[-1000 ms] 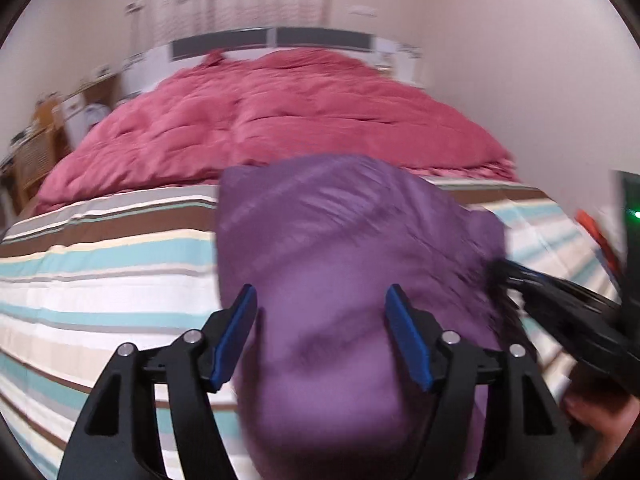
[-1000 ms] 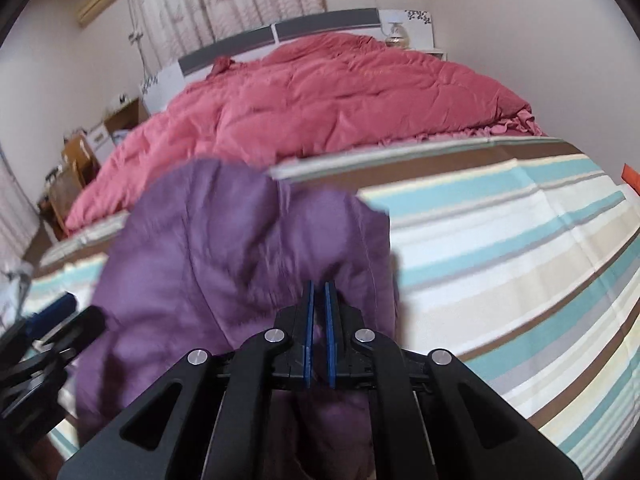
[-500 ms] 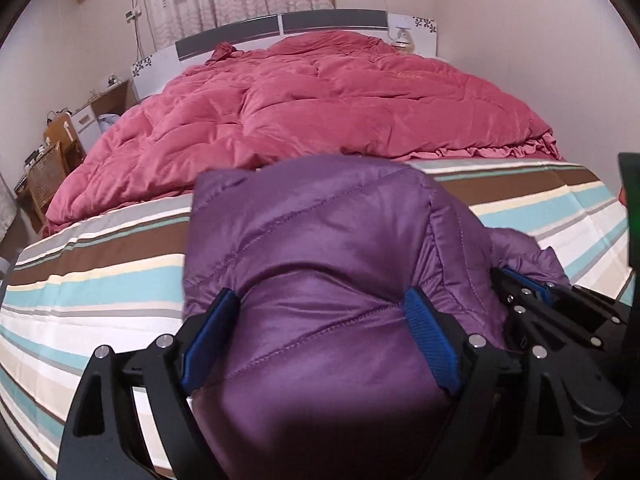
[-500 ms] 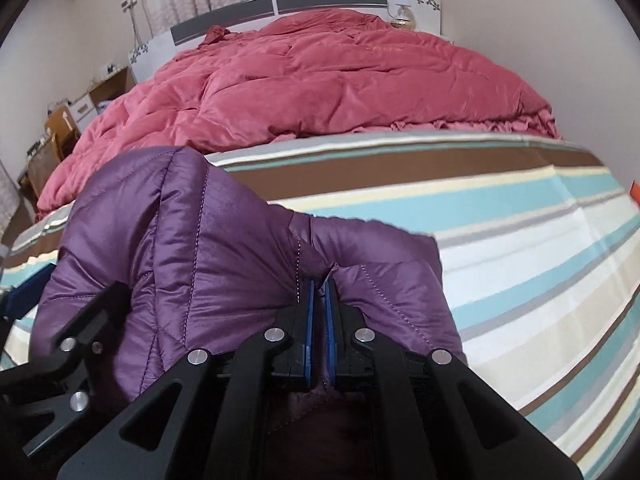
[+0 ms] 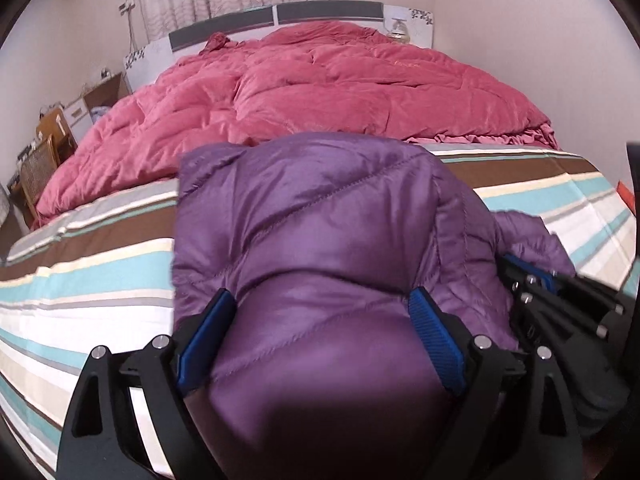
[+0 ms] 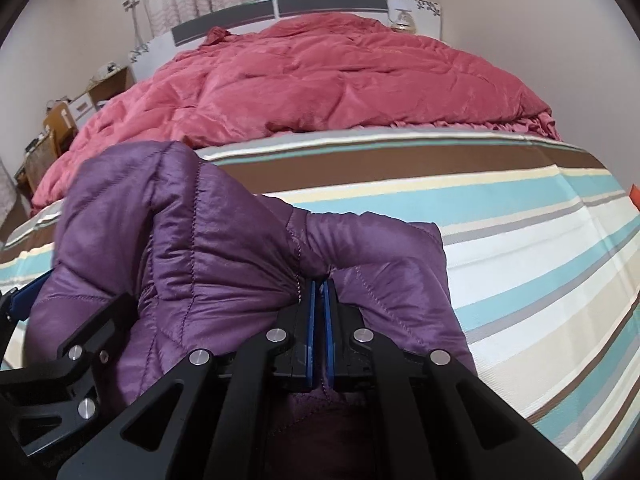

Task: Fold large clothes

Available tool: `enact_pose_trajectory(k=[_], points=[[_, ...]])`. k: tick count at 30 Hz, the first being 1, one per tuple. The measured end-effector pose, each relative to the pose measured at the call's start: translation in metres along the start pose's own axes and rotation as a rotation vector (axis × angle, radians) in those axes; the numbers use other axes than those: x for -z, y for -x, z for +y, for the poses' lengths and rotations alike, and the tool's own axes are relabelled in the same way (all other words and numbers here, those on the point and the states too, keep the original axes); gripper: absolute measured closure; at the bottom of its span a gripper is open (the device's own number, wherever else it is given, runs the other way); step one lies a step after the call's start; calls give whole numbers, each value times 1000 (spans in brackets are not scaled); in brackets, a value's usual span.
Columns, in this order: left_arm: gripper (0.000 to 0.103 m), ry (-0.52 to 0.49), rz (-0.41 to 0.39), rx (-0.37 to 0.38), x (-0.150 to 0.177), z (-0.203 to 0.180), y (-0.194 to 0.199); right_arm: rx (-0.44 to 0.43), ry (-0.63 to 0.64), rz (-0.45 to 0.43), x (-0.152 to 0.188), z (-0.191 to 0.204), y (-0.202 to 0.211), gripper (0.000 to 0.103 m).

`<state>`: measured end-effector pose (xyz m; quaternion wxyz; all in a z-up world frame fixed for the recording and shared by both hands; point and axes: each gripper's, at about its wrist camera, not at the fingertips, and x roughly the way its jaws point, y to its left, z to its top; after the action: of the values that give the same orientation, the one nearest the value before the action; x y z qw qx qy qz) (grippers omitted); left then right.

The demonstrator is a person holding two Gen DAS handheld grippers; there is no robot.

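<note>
I count 1 purple jacket [image 5: 320,220], 1 striped sheet [image 6: 520,220], 1 pink quilt [image 5: 320,92] at 12 o'clock. My left gripper [image 5: 320,324] spreads wide around a jacket fold; my right gripper [image 6: 319,300] pinches jacket fabric tight.

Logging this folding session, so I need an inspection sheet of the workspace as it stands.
Surface: striped bedsheet, near part bare.
Job's things: purple quilted jacket bunched on the sheet.
Clutter: pink duvet heaped at the far end.
Grippers: left gripper wide open with the jacket bulging between its fingers; right gripper shut on a jacket fold.
Cables: cords hang on the wall by the curtain.
Surroundings: headboard, boxes and wooden furniture beside the bed.
</note>
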<state>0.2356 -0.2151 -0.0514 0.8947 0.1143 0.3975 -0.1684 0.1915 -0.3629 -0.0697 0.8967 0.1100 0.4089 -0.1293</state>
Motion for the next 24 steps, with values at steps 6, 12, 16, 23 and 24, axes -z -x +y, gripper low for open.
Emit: enact_pose_trajectory(k=[6, 12, 16, 23, 24], points=[[12, 8, -98, -4, 25, 25, 58, -84, -44, -70, 20, -7, 62, 100], [9, 10, -42, 34, 45, 22, 36, -70, -63, -5, 46, -12, 38, 101], [9, 44, 2, 68, 45, 28, 26, -66, -46, 13, 44, -11, 36, 101], [2, -28, -73, -79, 47, 21, 71, -57, -77, -18, 42, -19, 80, 100], [2, -25, -94, -88, 49, 22, 77, -51, -79, -31, 44, -19, 87, 100]])
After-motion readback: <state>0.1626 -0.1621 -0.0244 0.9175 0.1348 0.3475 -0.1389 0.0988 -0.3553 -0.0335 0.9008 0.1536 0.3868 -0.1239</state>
